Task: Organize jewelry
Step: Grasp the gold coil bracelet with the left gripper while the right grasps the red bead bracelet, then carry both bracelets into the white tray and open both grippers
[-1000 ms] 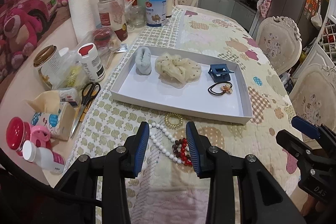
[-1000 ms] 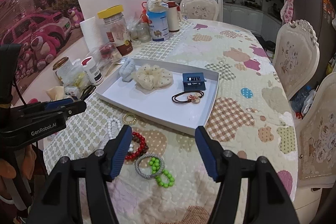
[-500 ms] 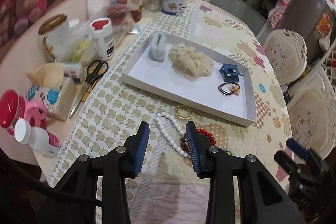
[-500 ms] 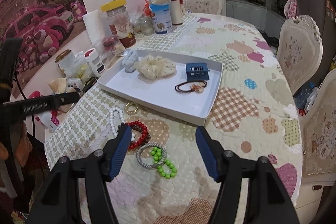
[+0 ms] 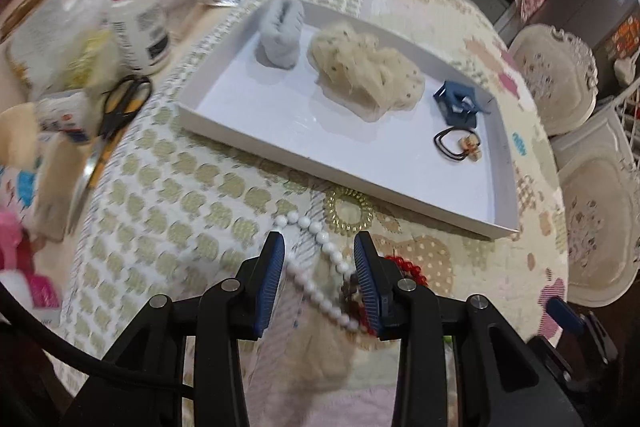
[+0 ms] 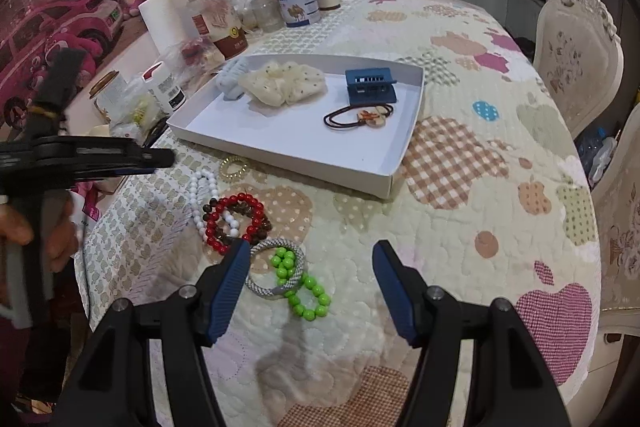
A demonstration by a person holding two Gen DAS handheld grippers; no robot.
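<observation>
Jewelry lies loose on the quilted tablecloth [image 6: 460, 211] ahead of both pairs of tongs; beyond it sits the white tray [image 6: 280, 151], which already holds a cream scrunchie [image 6: 286, 83], a pale blue hair claw [image 5: 280, 37], a dark blue clip [image 6: 370, 85] and a brown hair tie with a charm [image 6: 358, 117]; the left gripper [image 5: 319, 259] stands open, holding nothing, with the white bead strand [image 5: 320, 267] running across the cloth between its fingers, apart from both pads; a gold coil ring [image 5: 348, 209] lies just beyond its tips, touching the tray's near wall; the right gripper [image 6: 310, 279] is open wide and empty too, with the silver woven bangle [image 6: 276, 273] and the green bead bracelet [image 6: 298, 281] lying overlapped just inside its left finger; the red bead bracelet [image 6: 236, 217], tangled with a brown one, lies just beyond that fingertip.
</observation>
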